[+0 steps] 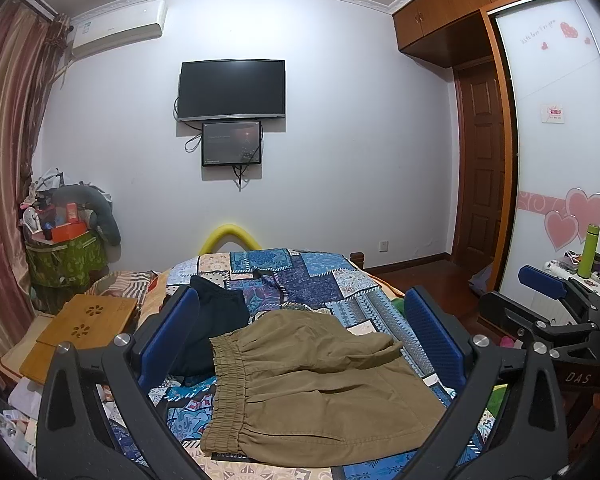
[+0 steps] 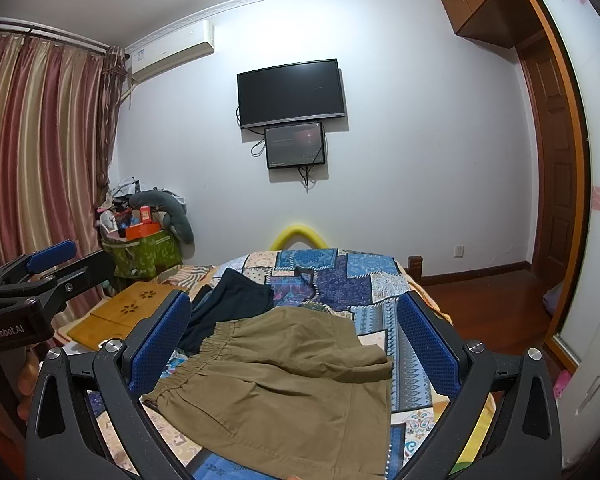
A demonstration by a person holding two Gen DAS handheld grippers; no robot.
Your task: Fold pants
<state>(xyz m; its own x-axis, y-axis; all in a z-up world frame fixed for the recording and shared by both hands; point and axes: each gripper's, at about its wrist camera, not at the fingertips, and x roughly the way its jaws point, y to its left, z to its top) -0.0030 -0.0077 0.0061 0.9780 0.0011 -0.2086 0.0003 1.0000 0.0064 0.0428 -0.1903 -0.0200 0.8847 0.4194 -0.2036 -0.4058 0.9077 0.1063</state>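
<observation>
Both grippers raised over the bed, nothing gripped.

Your left gripper (image 1: 300, 340) and right gripper (image 2: 296, 344) both hang with fingers spread wide and empty above the khaki pants (image 1: 312, 392), which lie bunched and partly doubled over near the bed's near edge, elastic waistband toward the left side. You look to be at the start of a fold: next you need to come down on two corners of the cloth and lay it flat. A dark garment (image 1: 216, 320) touches the pants at the far left; keep clear of it. The patchwork quilt (image 1: 320, 276) gives open room toward the far edge; the wooden tray (image 1: 84, 320) sits off the left edge.
</observation>
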